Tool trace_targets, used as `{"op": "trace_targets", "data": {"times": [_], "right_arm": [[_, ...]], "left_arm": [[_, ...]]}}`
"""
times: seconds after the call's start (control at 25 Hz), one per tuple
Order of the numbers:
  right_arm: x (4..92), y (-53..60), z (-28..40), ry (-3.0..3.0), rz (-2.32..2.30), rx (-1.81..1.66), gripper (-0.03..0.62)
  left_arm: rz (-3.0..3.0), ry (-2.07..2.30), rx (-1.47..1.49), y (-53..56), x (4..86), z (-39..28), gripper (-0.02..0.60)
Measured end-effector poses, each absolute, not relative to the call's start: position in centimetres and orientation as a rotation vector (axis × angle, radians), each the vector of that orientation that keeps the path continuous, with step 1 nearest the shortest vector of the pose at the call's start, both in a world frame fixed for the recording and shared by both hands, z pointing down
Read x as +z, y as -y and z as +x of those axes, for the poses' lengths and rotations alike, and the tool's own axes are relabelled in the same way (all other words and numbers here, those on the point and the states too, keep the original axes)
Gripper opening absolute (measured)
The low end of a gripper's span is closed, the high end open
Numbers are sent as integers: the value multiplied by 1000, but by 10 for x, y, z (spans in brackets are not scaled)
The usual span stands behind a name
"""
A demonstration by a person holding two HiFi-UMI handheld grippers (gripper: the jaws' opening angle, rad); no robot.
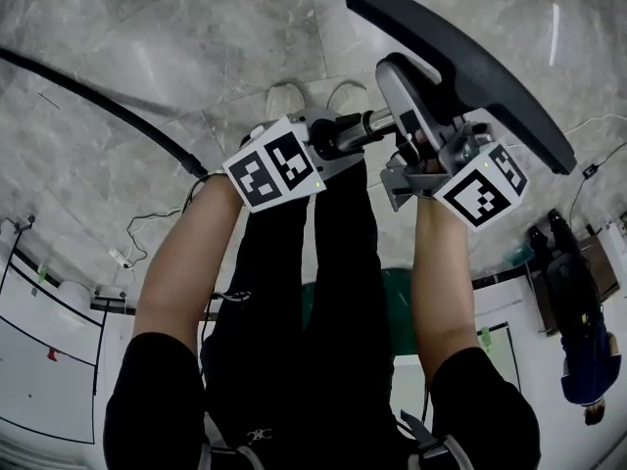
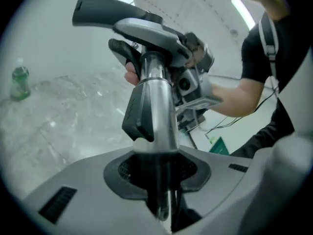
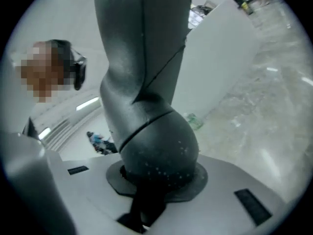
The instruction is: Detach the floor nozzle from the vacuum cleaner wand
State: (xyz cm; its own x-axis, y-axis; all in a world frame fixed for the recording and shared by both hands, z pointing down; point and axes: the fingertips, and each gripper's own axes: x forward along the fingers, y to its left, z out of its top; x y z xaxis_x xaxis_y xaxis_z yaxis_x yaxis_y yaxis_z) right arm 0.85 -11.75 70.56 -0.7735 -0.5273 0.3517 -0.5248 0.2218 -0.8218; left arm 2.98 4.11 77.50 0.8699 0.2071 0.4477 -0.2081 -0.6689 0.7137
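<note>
chrome first: the left tongs (image 2: pixel 157 153) are clamped round the shiny wand (image 2: pixel 159 102), and the tube runs straight up out of the grip. the right tongs (image 3: pixel 156 175) are clamped on the dark grey neck (image 3: pixel 146 82) of the floor nozzle (image 1: pixel 460 57), with the rounded swivel seated right in the gap. so both ends are in hand, one on each side of the joint, and the two tongs sit close together.

out from there, the whole assembly is held up in the air in front of the person, well clear of the marble floor (image 1: pixel 147 47). the nozzle's long black head is tilted up and away on the right.

now the score. the grips are set, but the wand runs into the black collar (image 2: pixel 137 114) and on into the neck with no gap showing, so i'd call the nozzle not yet detached. what's left, by my reading, is the release and the pull apart. whether any catch is pressed, i can't tell.
</note>
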Motion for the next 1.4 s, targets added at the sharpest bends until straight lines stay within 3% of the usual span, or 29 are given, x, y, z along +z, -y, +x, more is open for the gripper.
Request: {"op": "trace_targets", "data": {"times": [0.16,0.24,0.36,0.52,0.6,0.8,0.88,1.04,1.4], "right_arm": [[750,118,49,-2117,-1713,-1892,98],[763,113,60,-2006,-1788,-1989,97],[761,110,55,-2110,-1544,-1985,94],[713,102,32,-2331,-905,-1708,94],[704,97,32,-2344,-804,-1654,94],[765,105,90,-2066,-1606,-1996,94],[748,134,145,-1914,-1815,-1889,91],[697,196,179,-2112,-1687,-1546,91],[728,126,136,-2567,-1689,-1441,91]], "left_arm": [[2269,204,861,-40,806,35,124],[2233,189,824,-47,804,39,121],[2144,105,644,-58,787,41,120],[2094,-56,526,-72,768,44,116],[2082,-106,502,-77,765,49,107],[2130,63,812,-100,808,51,107],[2163,-123,976,-161,820,40,106],[2208,-207,1240,-228,856,10,109],[2141,15,1303,-143,930,-2,109]]}}
